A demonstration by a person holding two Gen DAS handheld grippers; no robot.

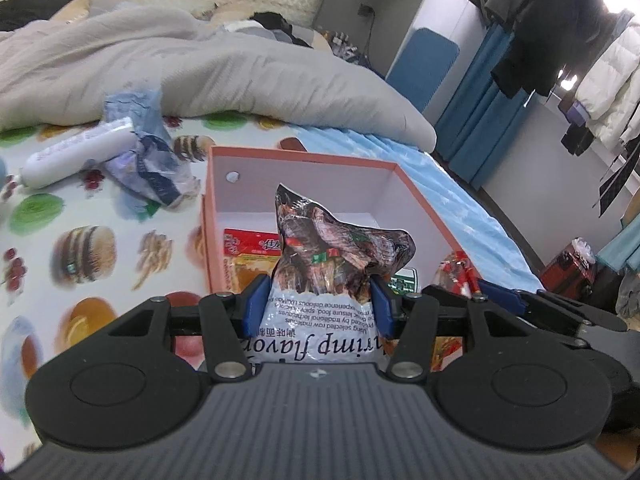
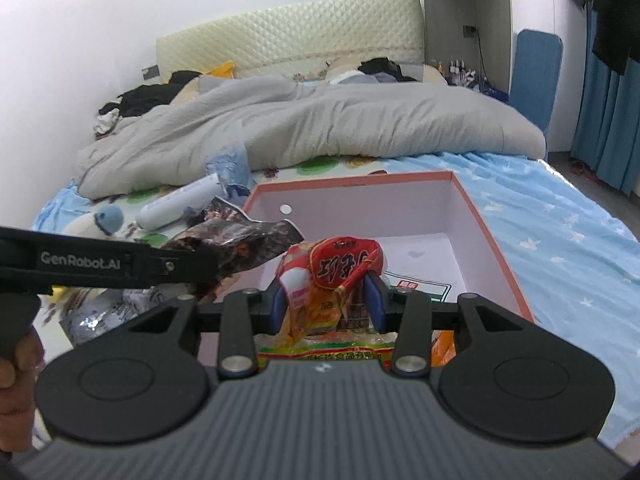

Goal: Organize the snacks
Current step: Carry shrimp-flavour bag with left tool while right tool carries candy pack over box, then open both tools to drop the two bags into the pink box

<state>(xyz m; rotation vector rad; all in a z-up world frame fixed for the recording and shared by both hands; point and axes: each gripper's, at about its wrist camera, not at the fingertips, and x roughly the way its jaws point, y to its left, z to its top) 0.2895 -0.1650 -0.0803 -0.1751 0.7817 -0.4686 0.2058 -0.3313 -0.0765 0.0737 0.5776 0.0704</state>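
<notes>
My left gripper (image 1: 316, 306) is shut on a dark shrimp-flavour snack bag (image 1: 332, 264) and holds it over the near edge of an open pink box (image 1: 304, 158) on the bed. A red and yellow packet (image 1: 250, 254) lies inside the box. My right gripper (image 2: 326, 304) is shut on a red and orange snack bag (image 2: 336, 276) above the same pink box (image 2: 492, 236). The left gripper's arm (image 2: 100, 266) and its dark bag (image 2: 240, 244) show at the left of the right wrist view.
A white tube-shaped pack (image 1: 76, 152) and a crumpled blue wrapper (image 1: 148, 156) lie on the food-print sheet left of the box. A grey duvet (image 1: 200, 72) is bunched behind. A green and white packet (image 2: 420, 290) lies on the box floor. Clothes hang at right.
</notes>
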